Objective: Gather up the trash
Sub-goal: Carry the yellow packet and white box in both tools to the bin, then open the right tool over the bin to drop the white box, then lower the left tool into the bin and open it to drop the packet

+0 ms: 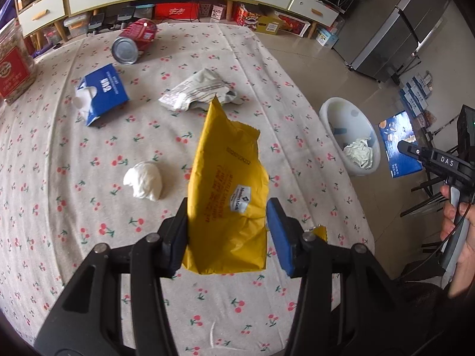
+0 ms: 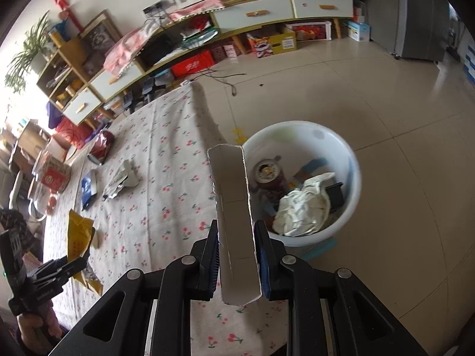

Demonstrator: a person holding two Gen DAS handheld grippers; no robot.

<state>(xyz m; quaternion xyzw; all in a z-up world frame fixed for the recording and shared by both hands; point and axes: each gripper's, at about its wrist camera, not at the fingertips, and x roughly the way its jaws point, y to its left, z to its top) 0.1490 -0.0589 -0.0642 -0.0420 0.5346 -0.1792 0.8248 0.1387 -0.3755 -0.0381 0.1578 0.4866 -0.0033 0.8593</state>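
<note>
My left gripper point(image 1: 227, 207) is shut on a yellow snack wrapper point(image 1: 228, 184) and holds it upright above the cherry-print tablecloth point(image 1: 59, 237). It also shows in the right wrist view point(image 2: 77, 234). My right gripper point(image 2: 236, 255) is shut on a flattened white carton point(image 2: 234, 222) near the table's right edge, just left of the white trash tub point(image 2: 350, 160) on the floor. On the table lie a white tissue wad point(image 1: 144, 184), a silver crumpled wrapper point(image 1: 199, 90), a blue torn box point(image 1: 102, 93) and a red can point(image 1: 133, 41).
The tub point(image 1: 332, 115) holds crumpled paper point(image 2: 302, 207), a jar and other trash. A red-labelled jar point(image 1: 13, 68) stands at the table's far left. Low cabinets and boxes line the back wall. A grey fridge point(image 1: 394, 29) stands at the right.
</note>
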